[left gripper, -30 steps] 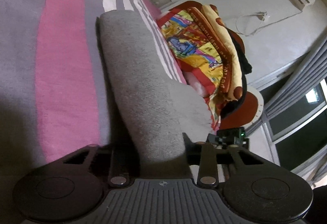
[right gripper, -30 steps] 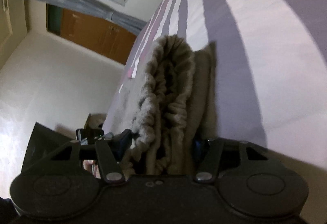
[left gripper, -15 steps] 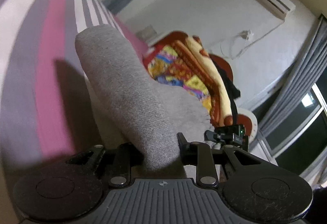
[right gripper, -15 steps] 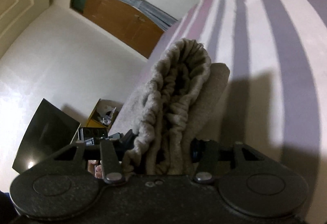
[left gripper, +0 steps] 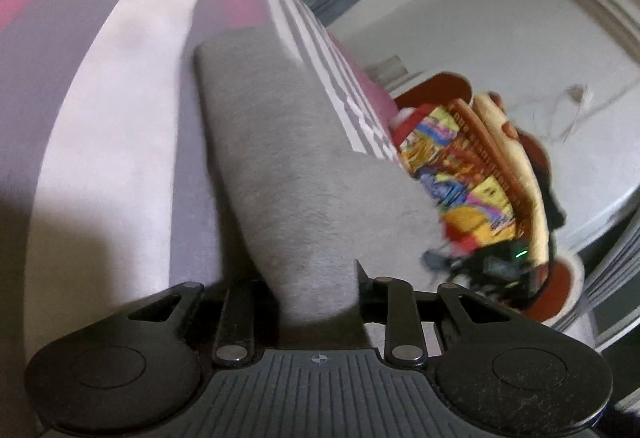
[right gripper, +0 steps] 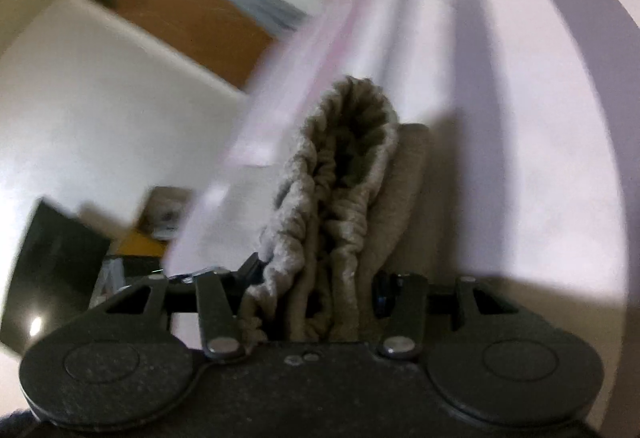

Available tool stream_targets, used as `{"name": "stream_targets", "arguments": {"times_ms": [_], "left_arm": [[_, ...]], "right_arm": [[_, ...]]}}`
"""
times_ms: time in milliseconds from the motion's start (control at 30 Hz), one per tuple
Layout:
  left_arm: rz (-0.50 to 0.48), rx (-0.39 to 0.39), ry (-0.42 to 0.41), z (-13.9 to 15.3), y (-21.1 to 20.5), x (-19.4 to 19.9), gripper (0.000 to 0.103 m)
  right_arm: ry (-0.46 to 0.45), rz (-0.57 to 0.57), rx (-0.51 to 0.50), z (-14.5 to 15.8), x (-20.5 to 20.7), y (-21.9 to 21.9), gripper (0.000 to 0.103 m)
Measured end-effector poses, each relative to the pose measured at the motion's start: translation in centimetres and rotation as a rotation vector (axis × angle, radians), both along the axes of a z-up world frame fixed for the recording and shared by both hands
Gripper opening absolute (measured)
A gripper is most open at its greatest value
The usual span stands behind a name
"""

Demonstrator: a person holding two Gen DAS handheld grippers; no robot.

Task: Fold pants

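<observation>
Only the left wrist view shows the smooth leg side of the grey pants (left gripper: pixel 288 174). They rise from the left gripper (left gripper: pixel 316 298) as one long folded band over the striped bed sheet (left gripper: pixel 120 110), which fills the space to the left of the pants with pink, white and grey stripes. To the right of the pants, this view alone gives a colourful blanket (left gripper: pixel 472 174) heaped on a red-brown round thing, and behind it a pale wall with a hanging cable (left gripper: pixel 576 106). Low and to the right of the pants, a small dark device with a green light (left gripper: pixel 520 254) is visible, but it is too blurred to name.

Only the right wrist view shows the gathered elastic waistband (right gripper: pixel 344 174) of the pants, ruffled and open like a mouth. To the left of the waistband stand a cream wall, a brown wooden door (right gripper: pixel 192 22) and a dark flat panel (right gripper: pixel 52 262) near the floor. To the right of the waistband the sheet looks almost white with faint stripes.

The left gripper is narrowly closed, its two fingers pressing the leg fabric between them. The right gripper (right gripper: pixel 316 298) is also nearly closed, its fingers clamped on the bunched waistband, with cloth filling the whole gap
</observation>
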State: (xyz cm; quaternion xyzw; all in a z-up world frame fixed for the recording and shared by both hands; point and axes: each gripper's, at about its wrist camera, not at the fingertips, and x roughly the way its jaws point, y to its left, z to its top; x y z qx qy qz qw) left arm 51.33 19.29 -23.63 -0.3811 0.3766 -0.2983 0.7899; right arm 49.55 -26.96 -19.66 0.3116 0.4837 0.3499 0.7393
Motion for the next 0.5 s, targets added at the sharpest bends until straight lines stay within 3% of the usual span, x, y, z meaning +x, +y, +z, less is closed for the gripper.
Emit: {"name": "stream_targets", "arguments": {"times_ms": [67,233,367,433,500], "left_arm": [[0.004,-0.022,0.012,-0.1,0.2,0.2,0.033],[-0.008,-0.019,0.040,0.3,0.3,-0.1,0.041],[0.014,0.004,0.026,0.7,-0.2,-1.7,0.060],[0.054,0.057,0.004,1.6,-0.1,-2.3,0.072],[0.135,0.183,-0.037,3.2,-0.3,-3.0,0.084]], "right_arm": [[0.020,-0.021,0.061,-0.6,-0.4,-0.8,0.052],[0.024,-0.030,0.023,0.4,-0.9,-0.3,0.061],[-0.005,-0.073,-0.036,1.8,-1.5,-0.5,0.073],[-0.030,-0.104,-0.089,2.7,-2.0,-0.7,0.078],[-0.062,-0.135,-0.156,3.9,-2.6,-0.4,0.084]]}}
